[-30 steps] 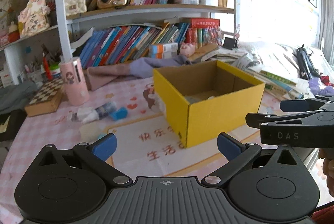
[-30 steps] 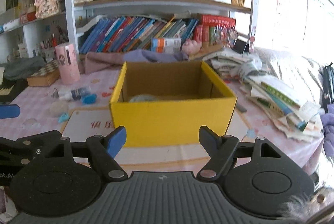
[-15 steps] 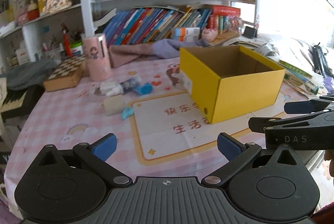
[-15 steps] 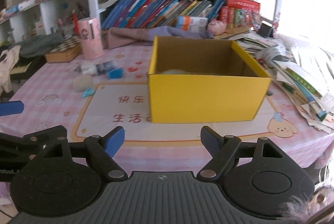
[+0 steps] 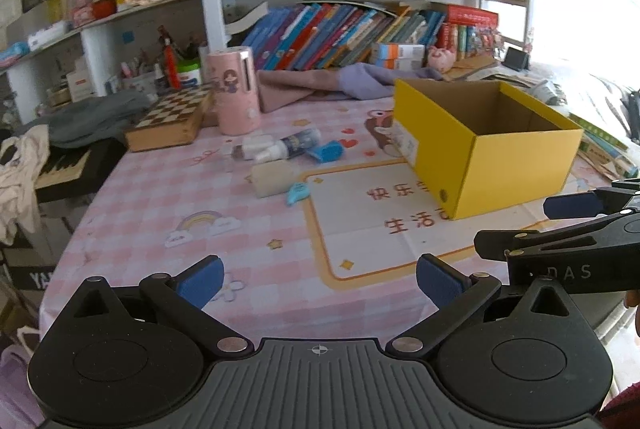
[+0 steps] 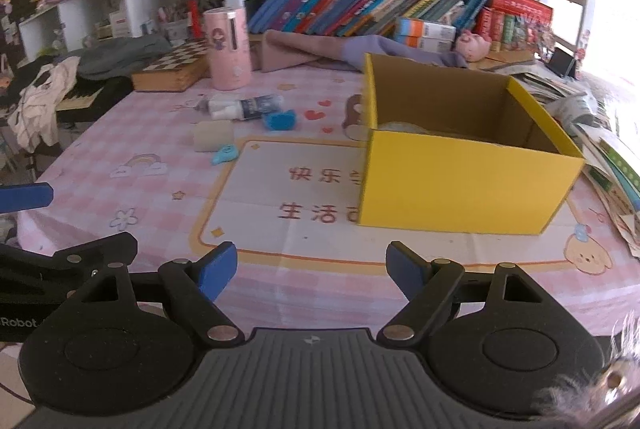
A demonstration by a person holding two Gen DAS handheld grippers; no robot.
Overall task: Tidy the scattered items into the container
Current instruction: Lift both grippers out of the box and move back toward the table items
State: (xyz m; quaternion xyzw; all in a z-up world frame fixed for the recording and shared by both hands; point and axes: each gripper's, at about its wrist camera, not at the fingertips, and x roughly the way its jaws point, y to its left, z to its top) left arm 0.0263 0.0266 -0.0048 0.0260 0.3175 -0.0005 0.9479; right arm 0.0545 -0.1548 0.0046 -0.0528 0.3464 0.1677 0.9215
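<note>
Hovering above the tabletop's (image 5: 132, 197) near edge, both grippers' fingers are held released, nothing between them. Scattered items (image 6: 244, 107) are left beside the yellow box (image 6: 460, 185), ready for collection.

Bare tablecloth (image 5: 248, 241) lies open up to yellow box (image 5: 516, 173) at right.
</note>
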